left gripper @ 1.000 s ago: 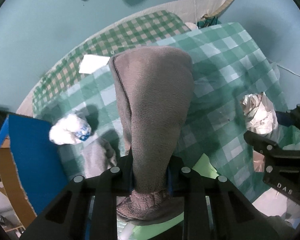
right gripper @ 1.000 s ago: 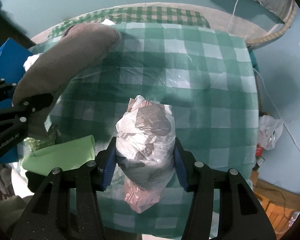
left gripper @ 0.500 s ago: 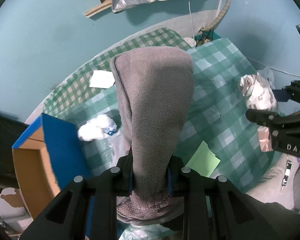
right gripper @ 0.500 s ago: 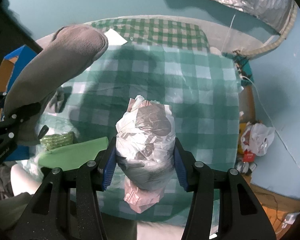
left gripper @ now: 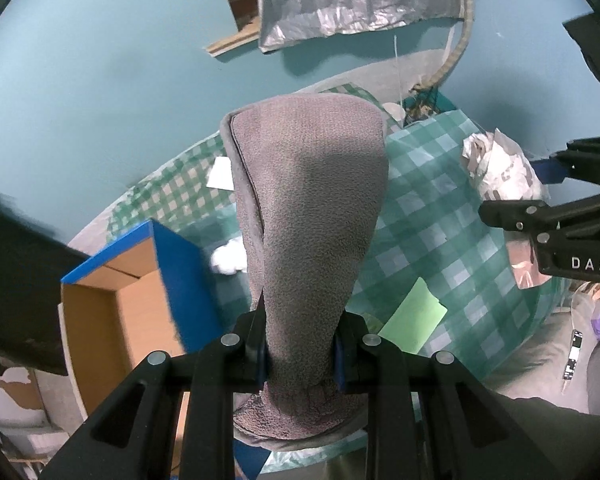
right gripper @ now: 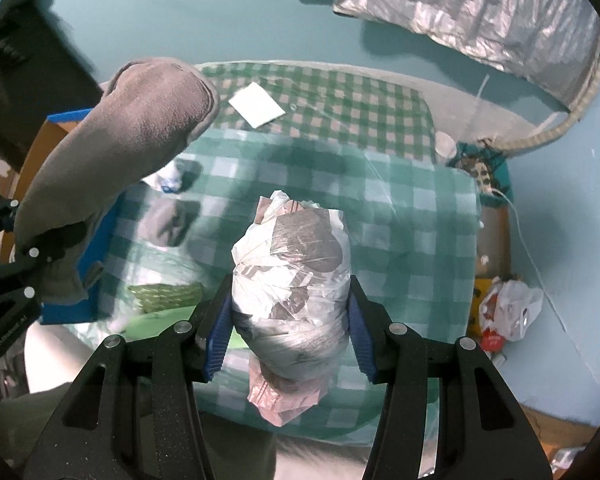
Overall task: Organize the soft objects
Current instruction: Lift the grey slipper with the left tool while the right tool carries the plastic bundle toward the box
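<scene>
With my left claw point(left gripper: 300, 354) clamped on the gray fleece slipper point(left gripper: 306, 216), toe pointing to twelve o'clock along the fingers, and my right claw point(right gripper: 290, 320) gripping the wadded plastic bag point(right gripper: 292, 276) lengthwise above the checkered bed point(right gripper: 420, 216), I should carry both level toward the cardboard box point(left gripper: 136, 312) at nine o'clock, squeezing steadily.

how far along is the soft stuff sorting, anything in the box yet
No item shows inside the cardboard box, though only part of it is in view. In hand: the left gripper clamps a grey fleece slipper; the right gripper grips a wrapped plastic bag. Left on the checked cloth: a white wad, a green sheet.
</scene>
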